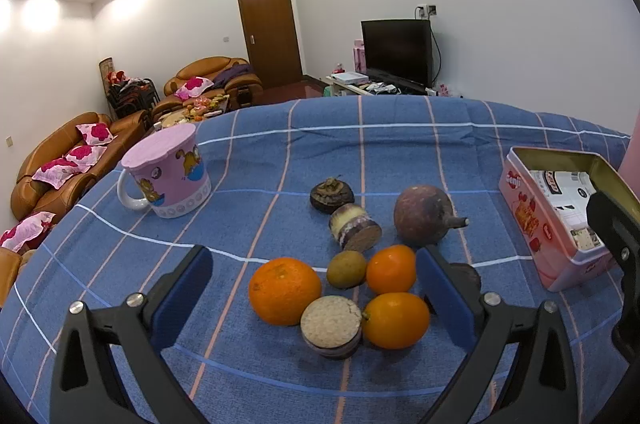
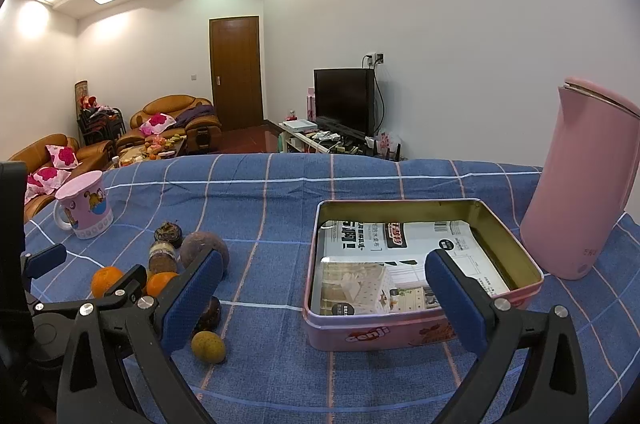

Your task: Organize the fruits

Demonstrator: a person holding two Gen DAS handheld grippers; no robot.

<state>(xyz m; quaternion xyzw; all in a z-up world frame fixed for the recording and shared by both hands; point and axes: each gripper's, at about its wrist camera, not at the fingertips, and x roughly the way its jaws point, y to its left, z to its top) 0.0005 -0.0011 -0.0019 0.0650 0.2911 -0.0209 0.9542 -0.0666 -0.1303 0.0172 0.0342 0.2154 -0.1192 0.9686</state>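
Several fruits lie grouped on the blue checked cloth. In the left wrist view I see a large orange (image 1: 285, 290), two smaller oranges (image 1: 391, 269) (image 1: 396, 321), a small greenish fruit (image 1: 347, 269), two cut purple pieces (image 1: 331, 326) (image 1: 355, 227), a dark round fruit (image 1: 423, 214) and a dark wrinkled one (image 1: 331, 195). My left gripper (image 1: 312, 300) is open around the near fruits, touching none. My right gripper (image 2: 324, 300) is open and empty, in front of an open pink tin (image 2: 420, 328) that holds printed paper. The fruits (image 2: 204, 248) lie left of it.
A pink cartoon mug (image 1: 168, 176) stands at the cloth's left. A tall pink jug (image 2: 580, 184) stands right of the tin. The tin shows at the right edge in the left wrist view (image 1: 532, 224). Sofas, a door and a TV lie beyond the table.
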